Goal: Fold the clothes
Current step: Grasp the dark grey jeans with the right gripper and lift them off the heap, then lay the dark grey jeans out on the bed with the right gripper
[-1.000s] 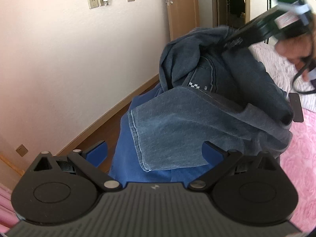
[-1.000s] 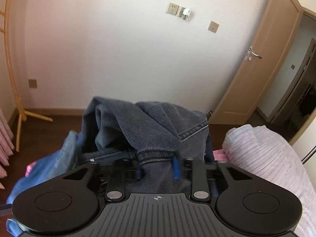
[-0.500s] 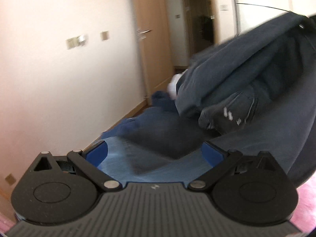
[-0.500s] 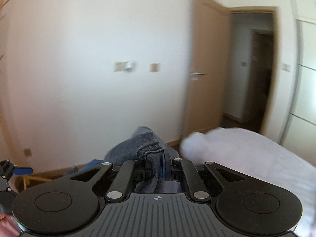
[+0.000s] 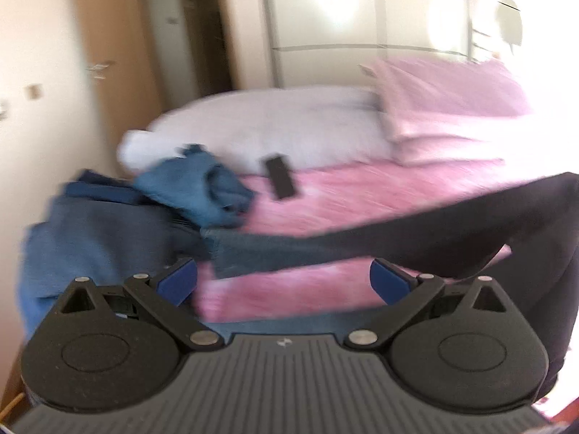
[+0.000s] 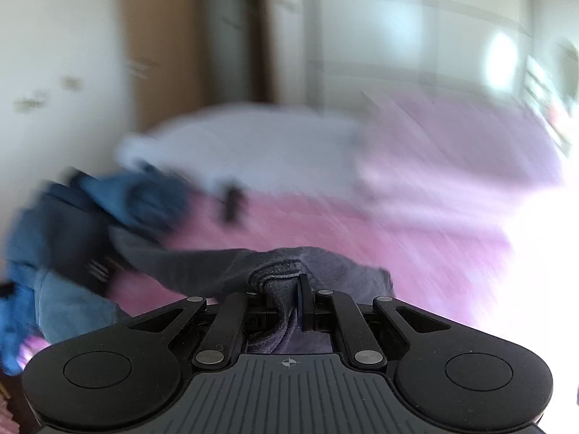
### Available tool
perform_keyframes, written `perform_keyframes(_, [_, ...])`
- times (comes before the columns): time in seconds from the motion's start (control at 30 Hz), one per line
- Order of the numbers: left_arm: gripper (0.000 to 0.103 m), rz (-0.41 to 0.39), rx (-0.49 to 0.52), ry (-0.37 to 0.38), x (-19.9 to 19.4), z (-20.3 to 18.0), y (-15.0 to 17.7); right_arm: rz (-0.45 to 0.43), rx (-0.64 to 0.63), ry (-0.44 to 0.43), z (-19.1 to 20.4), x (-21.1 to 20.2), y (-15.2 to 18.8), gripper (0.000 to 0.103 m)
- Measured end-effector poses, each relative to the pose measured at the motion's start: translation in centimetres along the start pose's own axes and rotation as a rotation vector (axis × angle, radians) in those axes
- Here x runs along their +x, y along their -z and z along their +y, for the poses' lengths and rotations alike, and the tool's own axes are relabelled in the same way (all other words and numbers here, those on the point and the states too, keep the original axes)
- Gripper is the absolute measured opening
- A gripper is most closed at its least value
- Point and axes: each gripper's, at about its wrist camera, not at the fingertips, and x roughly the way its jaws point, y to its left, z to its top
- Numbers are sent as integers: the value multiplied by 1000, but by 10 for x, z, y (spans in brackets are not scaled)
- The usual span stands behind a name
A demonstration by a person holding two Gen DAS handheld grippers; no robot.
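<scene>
Left: heap of blue denim clothes (image 5: 108,224) on pink bed (image 5: 362,195). Left gripper (image 5: 284,282) spread wide, empty. Right gripper (image 6: 289,298) clamped on dark grey denim garment (image 6: 217,267), trailing across the bed. Probably heavy, floppy; best gripped at thick hems.

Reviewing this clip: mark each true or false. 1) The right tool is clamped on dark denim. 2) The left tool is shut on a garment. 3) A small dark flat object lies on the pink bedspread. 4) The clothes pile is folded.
1) True: the right tool pinches the dark denim.
2) False: the left tool is open, holding nothing.
3) True: the dark object lies on the bedspread.
4) False: the pile is rumpled.
</scene>
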Motion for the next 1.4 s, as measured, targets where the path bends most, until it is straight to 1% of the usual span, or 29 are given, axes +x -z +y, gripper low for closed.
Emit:
perform_keyframes(0.03, [100, 10, 16, 32, 3, -18, -1, 75, 35, 49, -22, 7, 17, 6])
perform_keyframes(0.1, [100, 31, 58, 94, 9, -51, -3, 199, 97, 75, -51, 12, 49, 7])
perform_keyframes(0.13, [100, 40, 93, 120, 13, -64, -4, 260, 127, 86, -65, 14, 64, 10])
perform_keyframes(0.17, [100, 45, 128, 144, 17, -75, -5, 321, 158, 96, -79, 15, 80, 17])
perform_keyframes(0.2, [100, 49, 163, 170, 23, -84, -5, 345, 146, 108, -82, 11, 90, 29])
perform_keyframes(0.23, [100, 52, 197, 193, 28, -93, -5, 346, 129, 119, -82, 4, 98, 35])
perform_keyframes(0.3, [100, 59, 261, 237, 41, -110, -5, 347, 138, 126, -80, -1, 99, 39])
perform_keyframes(0.37, [100, 66, 306, 276, 61, -125, -7, 359, 166, 137, -67, 1, 97, 39])
perform_keyframes(0.53, [100, 60, 416, 365, 107, -148, -11, 323, 165, 142, -54, -1, 70, 40])
perform_keyframes(0.6, [100, 55, 442, 405, 124, -154, -11, 308, 164, 143, -48, -2, 59, 40])
perform_keyframes(0.67, [100, 70, 468, 437, 141, -161, -8, 293, 162, 144, -43, -3, 48, 41])
perform_keyframes(0.7, [100, 75, 486, 443, 147, -165, -8, 286, 162, 145, -41, -3, 42, 43])
perform_keyframes(0.77, [100, 84, 518, 454, 157, -173, -7, 271, 160, 146, -36, -4, 31, 64])
perform_keyframes(0.8, [100, 85, 530, 457, 160, -177, -7, 256, 167, 162, -40, -2, 31, 80])
perform_keyframes(0.83, [100, 86, 541, 460, 163, -181, -8, 262, 179, 172, -51, 3, 32, 82])
perform_keyframes(0.97, [100, 102, 571, 463, 169, -201, -4, 300, 215, 193, -97, 27, 36, 82])
perform_keyframes(1.07, [100, 133, 593, 466, 174, -222, 6, 333, 187, 155, -139, 55, 33, 82])
perform_keyframes(1.1, [100, 141, 619, 462, 176, -232, 11, 350, 183, 128, -152, 71, 33, 82])
perform_keyframes(1.23, [100, 169, 769, 426, 185, -278, 39, 421, 181, 5, -202, 141, 35, 82])
perform_keyframes(1.33, [99, 203, 808, 416, 198, -306, 51, 479, 203, -104, -235, 193, 35, 82])
perform_keyframes(1.4, [94, 228, 830, 409, 207, -319, 55, 527, 223, -166, -253, 225, 37, 82])
